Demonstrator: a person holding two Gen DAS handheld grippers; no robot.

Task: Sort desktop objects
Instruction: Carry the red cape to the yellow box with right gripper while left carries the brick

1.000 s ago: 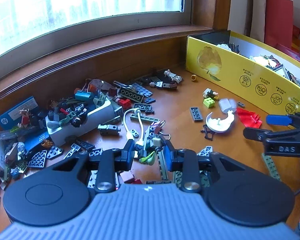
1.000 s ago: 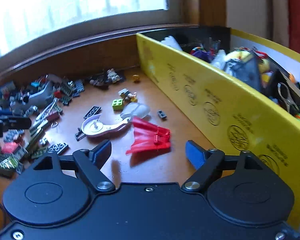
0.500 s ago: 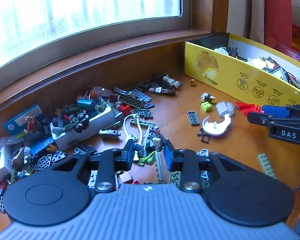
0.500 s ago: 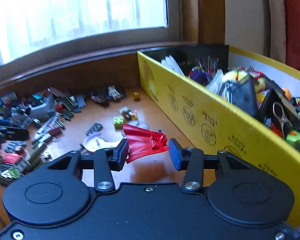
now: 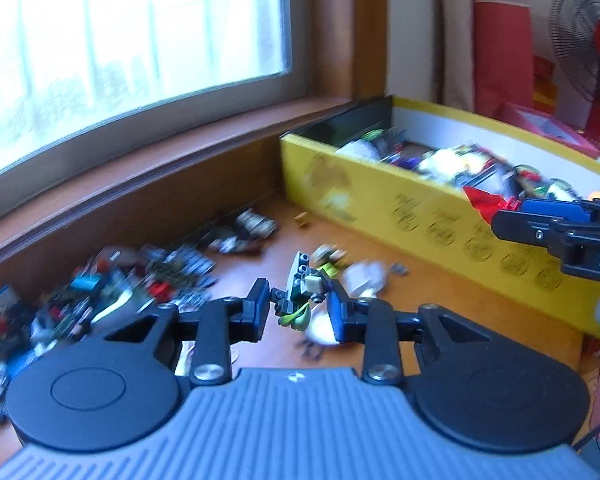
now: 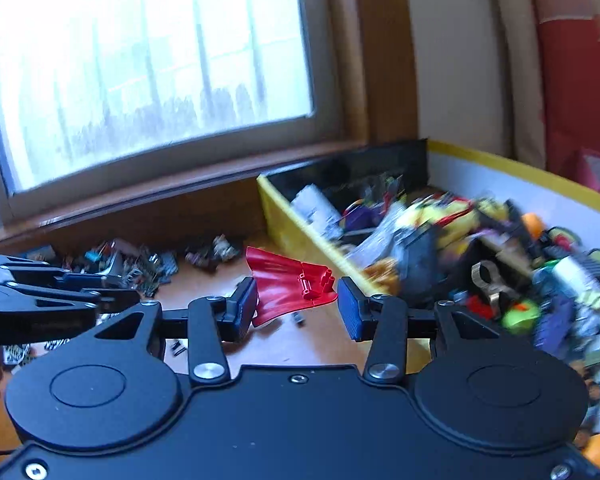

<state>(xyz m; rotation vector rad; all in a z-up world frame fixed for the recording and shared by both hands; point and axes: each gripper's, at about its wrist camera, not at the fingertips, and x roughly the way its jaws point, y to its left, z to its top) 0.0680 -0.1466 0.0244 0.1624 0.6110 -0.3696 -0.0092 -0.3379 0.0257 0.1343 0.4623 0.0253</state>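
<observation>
Far to your left, the loose pile of toy bricks lies scattered on the wooden desk under the window; it is blurred, so single pieces there are hard to name.

Your left gripper has its jaws closed on a small brick cluster, grey and green with a pale cube on it, lifted clear of the desk. The cluster stands roughly upright between the pads, its long axis running up and down across the grip. From these jaws the yellow box lies ahead and to the right, with open desk between.

Your right gripper holds the red cape piece, jaws closed on it. The left pad clearly bites its edge; contact at the right pad looks likely, though the view leaves a sliver of doubt. The cape lies broadly flat, its flared end toward the left, its hinge end to the right. This hand is the nearer to the box: in the left wrist view the cape already sits at the near wall's rim, so the drop point is just ahead and right.

The box is already heaped with mixed toys. Behind it stand a curtain and a fan.
</observation>
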